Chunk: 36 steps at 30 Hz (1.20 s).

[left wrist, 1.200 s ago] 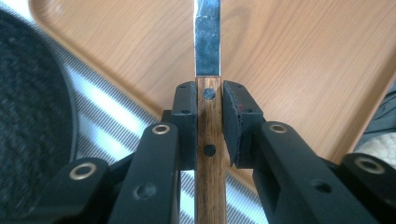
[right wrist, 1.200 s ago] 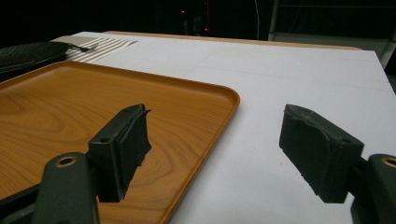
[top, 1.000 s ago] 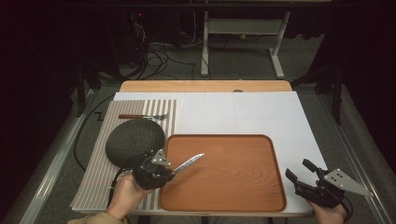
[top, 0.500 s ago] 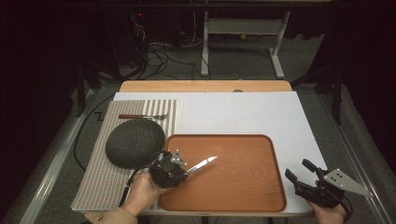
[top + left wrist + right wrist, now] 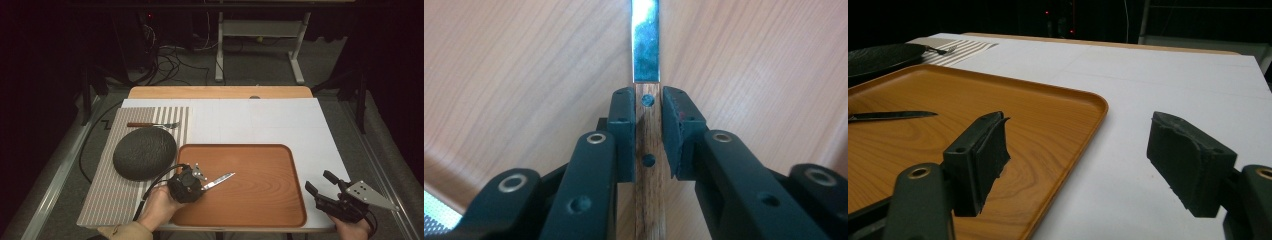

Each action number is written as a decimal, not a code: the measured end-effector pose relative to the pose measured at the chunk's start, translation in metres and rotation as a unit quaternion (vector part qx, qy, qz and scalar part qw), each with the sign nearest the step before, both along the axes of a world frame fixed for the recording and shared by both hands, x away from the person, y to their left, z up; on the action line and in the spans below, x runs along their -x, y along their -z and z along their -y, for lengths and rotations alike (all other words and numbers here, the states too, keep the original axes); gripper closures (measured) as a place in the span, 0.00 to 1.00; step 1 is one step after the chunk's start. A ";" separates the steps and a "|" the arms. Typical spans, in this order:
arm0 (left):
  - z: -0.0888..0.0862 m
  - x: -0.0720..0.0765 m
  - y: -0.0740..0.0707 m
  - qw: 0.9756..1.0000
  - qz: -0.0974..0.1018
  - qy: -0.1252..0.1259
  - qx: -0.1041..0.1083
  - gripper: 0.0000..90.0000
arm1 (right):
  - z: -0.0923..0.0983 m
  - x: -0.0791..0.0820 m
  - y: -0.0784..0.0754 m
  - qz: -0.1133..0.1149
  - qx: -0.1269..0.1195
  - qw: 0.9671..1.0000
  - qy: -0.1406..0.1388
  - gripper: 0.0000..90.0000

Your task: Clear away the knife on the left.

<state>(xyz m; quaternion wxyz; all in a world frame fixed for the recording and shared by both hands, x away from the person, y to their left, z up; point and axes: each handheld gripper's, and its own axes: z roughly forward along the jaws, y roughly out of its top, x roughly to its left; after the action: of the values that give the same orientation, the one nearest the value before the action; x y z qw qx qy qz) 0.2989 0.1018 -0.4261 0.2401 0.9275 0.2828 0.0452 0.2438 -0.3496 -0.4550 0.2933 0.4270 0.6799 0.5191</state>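
Left gripper view: knife [image 5: 647,145] handle rivets, wood grain.

Left gripper [image 5: 202,181] clamps the knife [image 5: 218,180] over the wooden tray [image 5: 260,170]; right gripper [image 5: 320,186] hangs wide apart past the tray's right edge.

The high view looks forward and down over the whole worktop [image 5: 260,120], while both close tongs-mounted views share its wooden tray [image 5: 260,175], lower centre there.
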 end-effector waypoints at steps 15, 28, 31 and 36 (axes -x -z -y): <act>0.014 -0.002 0.014 1.000 -0.006 0.003 -0.030 0.80 | 0.000 0.000 0.000 -0.001 0.000 1.000 -0.003 0.27; 0.008 -0.005 0.015 0.999 0.002 -0.014 -0.030 0.78 | 0.000 0.000 0.000 -0.002 -0.001 1.000 -0.003 0.27; 0.006 -0.007 0.015 0.999 0.000 -0.020 -0.026 0.78 | 0.000 0.000 0.000 -0.001 0.001 1.000 -0.003 0.27; 0.005 -0.008 0.016 0.999 0.003 -0.023 -0.027 0.77 | 0.000 0.000 0.000 -0.002 0.000 1.000 -0.003 0.27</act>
<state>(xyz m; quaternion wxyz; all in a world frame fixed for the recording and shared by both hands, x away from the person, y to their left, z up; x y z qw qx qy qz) 0.3065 0.0971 -0.4416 0.2151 0.9266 0.3023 0.0611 0.2441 -0.3494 -0.4553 0.2909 0.4258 0.6817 0.5190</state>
